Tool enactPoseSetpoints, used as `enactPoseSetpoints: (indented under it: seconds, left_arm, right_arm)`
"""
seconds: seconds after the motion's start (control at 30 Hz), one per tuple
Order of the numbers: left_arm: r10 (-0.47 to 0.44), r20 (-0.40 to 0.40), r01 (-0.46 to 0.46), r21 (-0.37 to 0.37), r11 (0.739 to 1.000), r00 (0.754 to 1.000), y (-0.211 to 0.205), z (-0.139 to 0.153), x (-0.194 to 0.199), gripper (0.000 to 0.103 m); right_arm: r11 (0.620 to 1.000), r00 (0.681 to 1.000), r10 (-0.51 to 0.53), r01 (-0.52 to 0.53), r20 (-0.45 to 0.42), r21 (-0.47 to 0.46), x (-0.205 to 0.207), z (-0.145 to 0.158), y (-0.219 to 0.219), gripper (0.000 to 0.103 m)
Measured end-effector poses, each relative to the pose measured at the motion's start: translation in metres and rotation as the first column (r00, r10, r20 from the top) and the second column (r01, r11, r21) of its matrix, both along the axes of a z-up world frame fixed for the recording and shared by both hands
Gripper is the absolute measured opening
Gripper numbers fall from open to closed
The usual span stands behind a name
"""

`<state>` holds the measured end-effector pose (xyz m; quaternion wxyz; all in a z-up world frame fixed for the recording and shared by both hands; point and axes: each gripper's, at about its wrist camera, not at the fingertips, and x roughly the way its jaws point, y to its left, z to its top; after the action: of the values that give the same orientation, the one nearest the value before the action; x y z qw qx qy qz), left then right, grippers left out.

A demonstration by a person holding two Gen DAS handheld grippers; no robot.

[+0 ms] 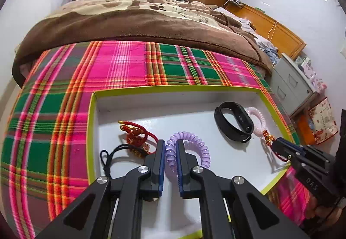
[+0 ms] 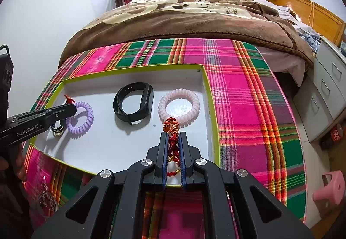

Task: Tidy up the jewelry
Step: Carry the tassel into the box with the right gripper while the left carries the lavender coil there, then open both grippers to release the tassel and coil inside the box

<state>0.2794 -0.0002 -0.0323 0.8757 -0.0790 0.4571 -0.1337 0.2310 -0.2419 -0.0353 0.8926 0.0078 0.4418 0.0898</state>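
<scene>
A white tray with a lime rim (image 1: pixel 173 88) (image 2: pixel 134 67) lies on the plaid cloth. My left gripper (image 1: pixel 171 143) is shut on the purple coil bracelet (image 1: pixel 194 141), which rests in the tray (image 2: pixel 80 119). My right gripper (image 2: pixel 173 136) is shut on the red cord bracelet with gold beads (image 2: pixel 172 130), low over the tray's near right part; it also shows in the left wrist view (image 1: pixel 281 146). A black wristband (image 1: pixel 234 121) (image 2: pixel 134 106) and a pink coil bracelet (image 1: pixel 258 115) (image 2: pixel 179 107) lie in the tray. A red knot bracelet (image 1: pixel 136 133) and a black cord piece (image 1: pixel 112 153) lie at the tray's left.
The plaid cloth (image 1: pixel 54 113) (image 2: pixel 248 109) covers the surface. A bed with a brown blanket (image 1: pixel 129 20) stands behind. Grey drawers (image 1: pixel 289 85) (image 2: pixel 324 92) stand at the right. A pink stool (image 2: pixel 329 189) is on the floor. A silvery chain (image 2: pixel 46 198) lies outside the tray.
</scene>
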Motion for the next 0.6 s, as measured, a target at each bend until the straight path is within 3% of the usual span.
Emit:
enactPoseSetpoints:
  seconds: [0.47, 0.6]
  left_arm:
    - [0.0, -0.006, -0.001, -0.013, 1.0, 1.0, -0.0001, -0.0058, -0.0027, 0.012]
    - [-0.004, 0.001, 0.004, -0.012, 1.0, 1.0, -0.0002, -0.004, -0.0057, 0.022]
  right_arm:
    - [1.0, 1.0, -0.015, 0.015, 0.0, -0.007, -0.0002, 0.0005, -0.0014, 0.011]
    - [1.0, 1.0, -0.019, 0.019, 0.003, -0.001, -0.0011, 0.0012, -0.0023, 0.02]
